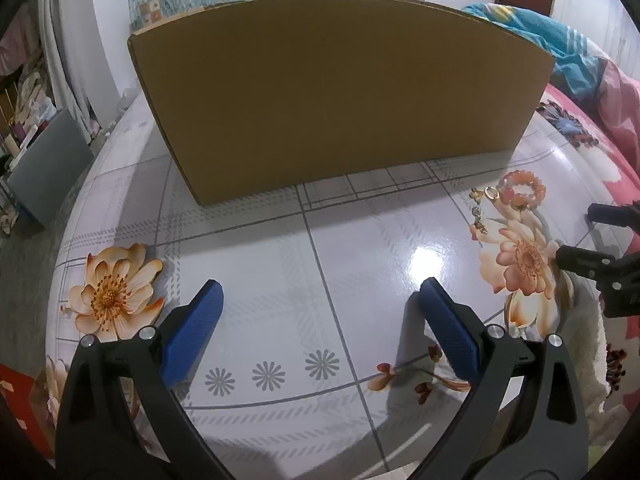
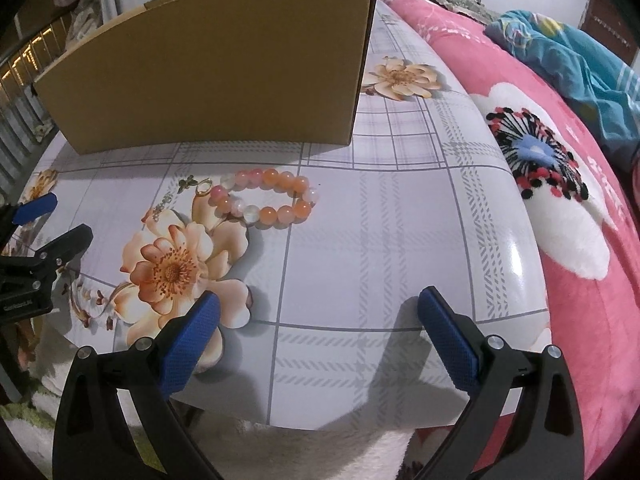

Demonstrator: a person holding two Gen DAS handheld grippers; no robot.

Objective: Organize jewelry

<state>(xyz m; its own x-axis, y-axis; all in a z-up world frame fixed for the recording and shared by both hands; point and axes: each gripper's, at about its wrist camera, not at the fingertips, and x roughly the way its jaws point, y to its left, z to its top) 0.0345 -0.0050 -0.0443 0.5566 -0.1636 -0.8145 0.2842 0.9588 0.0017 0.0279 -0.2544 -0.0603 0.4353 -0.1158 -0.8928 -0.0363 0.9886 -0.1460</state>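
Note:
A bracelet of orange and pink beads (image 2: pixel 267 196) lies flat on the glossy flowered table top (image 2: pixel 380 240); the left wrist view shows the same bracelet (image 1: pixel 522 188) at the right. Just left of it lie a small gold ring (image 2: pixel 203 190) and a thin chain piece with small stones (image 2: pixel 162 206), seen as the ring (image 1: pixel 491 193) and chain (image 1: pixel 478 216) from the left. Behind them stands a brown cardboard box (image 2: pixel 208 68). My right gripper (image 2: pixel 318 308) is open, nearer than the bracelet, holding nothing. My left gripper (image 1: pixel 320 298) is open over bare table, facing the box (image 1: pixel 340 96).
A pink flowered blanket (image 2: pixel 560 184) and a teal cloth (image 2: pixel 580 64) lie along the table's right side. The right gripper's black fingers (image 1: pixel 592 264) show at the left view's right edge; the left gripper's fingers (image 2: pixel 48 248) show at the right view's left edge. White fluffy fabric lies below the table's near edge.

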